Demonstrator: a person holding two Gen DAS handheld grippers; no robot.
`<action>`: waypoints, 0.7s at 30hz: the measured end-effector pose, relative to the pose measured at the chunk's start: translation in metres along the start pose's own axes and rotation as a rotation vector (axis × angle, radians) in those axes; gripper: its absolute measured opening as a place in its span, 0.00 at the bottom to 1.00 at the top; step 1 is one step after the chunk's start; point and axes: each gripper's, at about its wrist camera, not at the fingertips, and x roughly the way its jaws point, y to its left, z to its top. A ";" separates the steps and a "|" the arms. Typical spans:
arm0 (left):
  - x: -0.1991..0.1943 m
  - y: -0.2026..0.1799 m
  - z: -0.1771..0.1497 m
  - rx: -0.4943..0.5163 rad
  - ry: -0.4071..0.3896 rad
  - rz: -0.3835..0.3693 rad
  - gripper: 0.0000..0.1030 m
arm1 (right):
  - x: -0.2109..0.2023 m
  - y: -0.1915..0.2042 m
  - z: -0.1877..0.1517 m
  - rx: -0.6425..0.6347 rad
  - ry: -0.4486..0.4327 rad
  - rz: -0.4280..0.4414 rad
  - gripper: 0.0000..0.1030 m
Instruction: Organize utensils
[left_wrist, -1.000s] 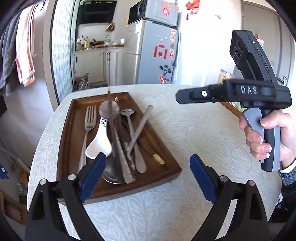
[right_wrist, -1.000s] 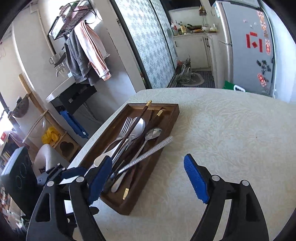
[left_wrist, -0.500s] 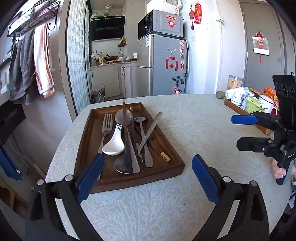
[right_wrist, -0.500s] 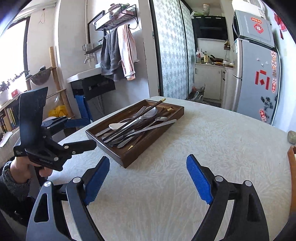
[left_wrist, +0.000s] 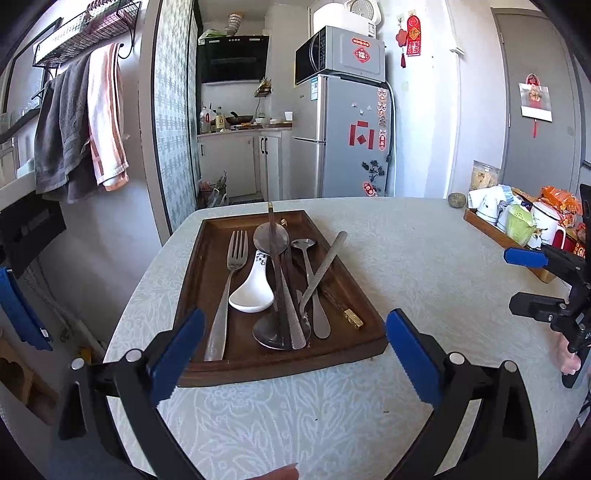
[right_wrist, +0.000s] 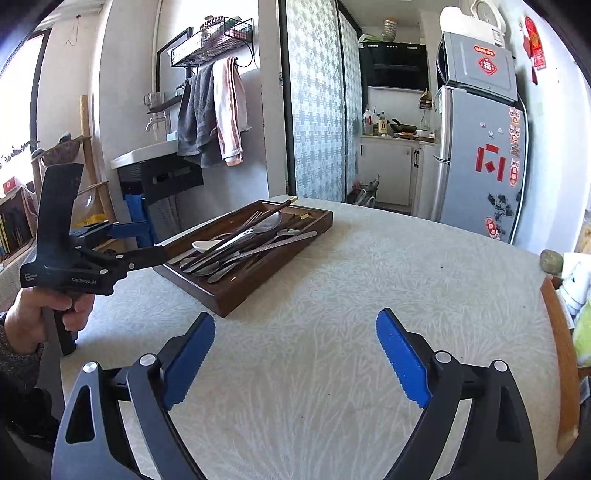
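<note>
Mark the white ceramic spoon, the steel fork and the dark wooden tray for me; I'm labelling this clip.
White ceramic spoon (left_wrist: 253, 295): left wrist view, on its bowl.
Steel fork (left_wrist: 236, 254): left wrist view, just below the tines.
Dark wooden tray (left_wrist: 207, 266): left wrist view, bare floor left of the fork.

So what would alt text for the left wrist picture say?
A dark wooden tray on a pale patterned table holds a jumble of cutlery: a fork, a white ceramic spoon, metal spoons, chopsticks. The open left hand-held gripper frames it, empty.

Bright daylight from a blown-out window (right_wrist: 14, 110), sharp focus, heavy fisheye bending, dark corners.
</note>
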 end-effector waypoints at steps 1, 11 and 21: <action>0.000 -0.001 0.000 0.006 -0.001 0.001 0.97 | 0.001 0.002 0.000 -0.010 0.002 -0.008 0.91; -0.001 -0.005 -0.001 0.028 -0.011 0.002 0.97 | -0.011 -0.005 -0.001 0.020 -0.057 -0.067 0.97; -0.001 -0.008 -0.001 0.041 -0.011 0.003 0.97 | -0.016 -0.005 0.000 0.025 -0.084 -0.063 0.97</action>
